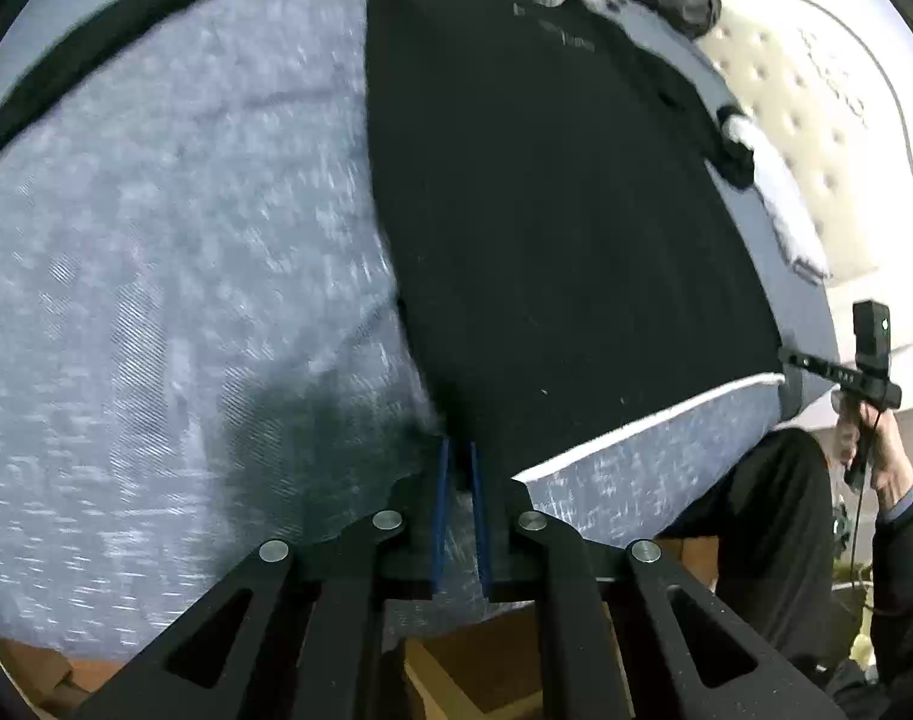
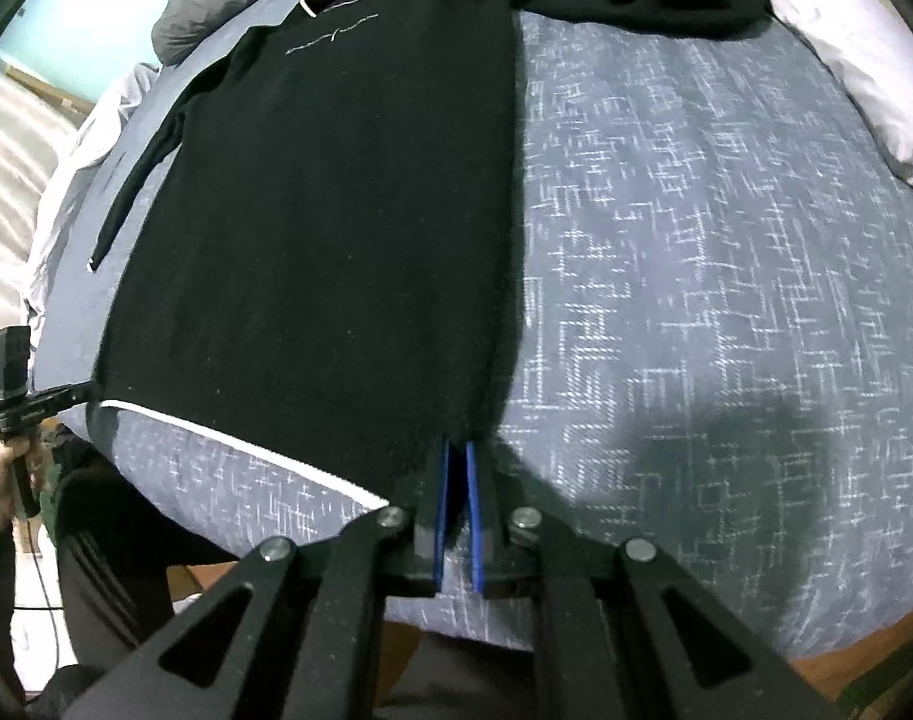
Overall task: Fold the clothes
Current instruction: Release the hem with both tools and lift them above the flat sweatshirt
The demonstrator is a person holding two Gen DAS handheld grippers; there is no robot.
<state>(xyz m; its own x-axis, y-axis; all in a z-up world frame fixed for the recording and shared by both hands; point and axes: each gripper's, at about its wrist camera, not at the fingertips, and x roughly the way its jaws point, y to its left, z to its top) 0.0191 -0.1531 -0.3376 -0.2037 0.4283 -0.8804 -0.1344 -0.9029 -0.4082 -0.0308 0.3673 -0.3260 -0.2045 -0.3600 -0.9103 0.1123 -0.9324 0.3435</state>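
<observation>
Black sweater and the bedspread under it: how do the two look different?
The black sweater is plain and dark, with one thin pale line across the chest; the bedspread is blue-grey, covered in white hatch marks. The sweater covers only a strip; the bedspread spreads wide on both sides of it. Both lie flat and fairly smooth.

Sweater (image 2: 336,228) flat on bedspread (image 2: 726,300)
</observation>
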